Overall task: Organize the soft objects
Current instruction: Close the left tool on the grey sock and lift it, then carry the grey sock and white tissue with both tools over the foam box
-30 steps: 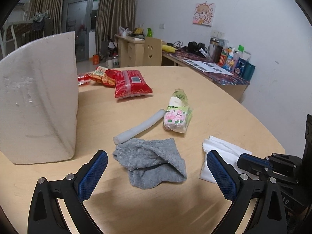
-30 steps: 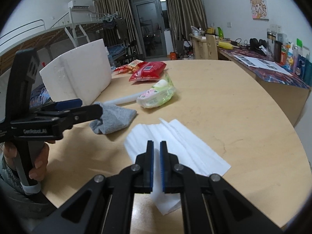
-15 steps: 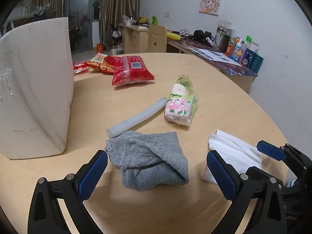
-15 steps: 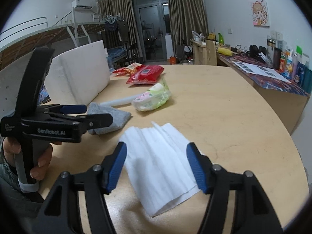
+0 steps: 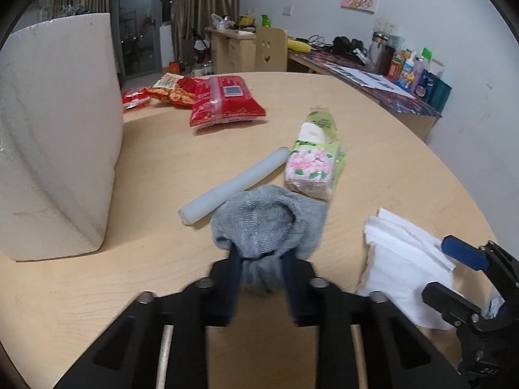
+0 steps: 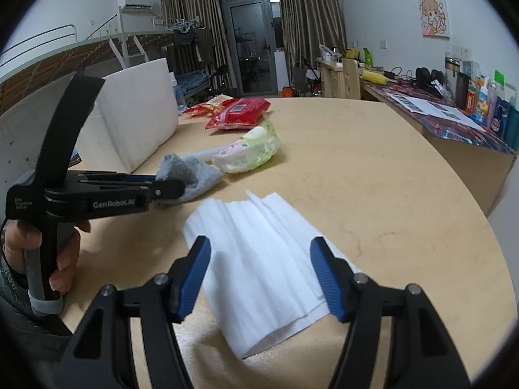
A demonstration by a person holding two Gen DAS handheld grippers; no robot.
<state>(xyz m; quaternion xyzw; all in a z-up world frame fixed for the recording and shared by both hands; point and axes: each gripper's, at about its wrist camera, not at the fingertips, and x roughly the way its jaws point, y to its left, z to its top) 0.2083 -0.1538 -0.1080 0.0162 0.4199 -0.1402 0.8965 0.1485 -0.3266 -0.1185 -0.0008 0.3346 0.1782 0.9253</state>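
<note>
L gripper [image 5: 261, 270] closing on grey cloth [image 5: 269, 223], bunched

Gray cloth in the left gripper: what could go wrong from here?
1. The left gripper is closing on only a bunched fold of the gray cloth; it may slip out.
2. The cloth overlaps the foam tube and may drag it.
3. The open right gripper hovers over the white paper, unsecured.

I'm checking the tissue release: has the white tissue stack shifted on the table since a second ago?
Cannot tell. The white tissue stack lies flat near the table edge as before; the camera moved too.
</note>
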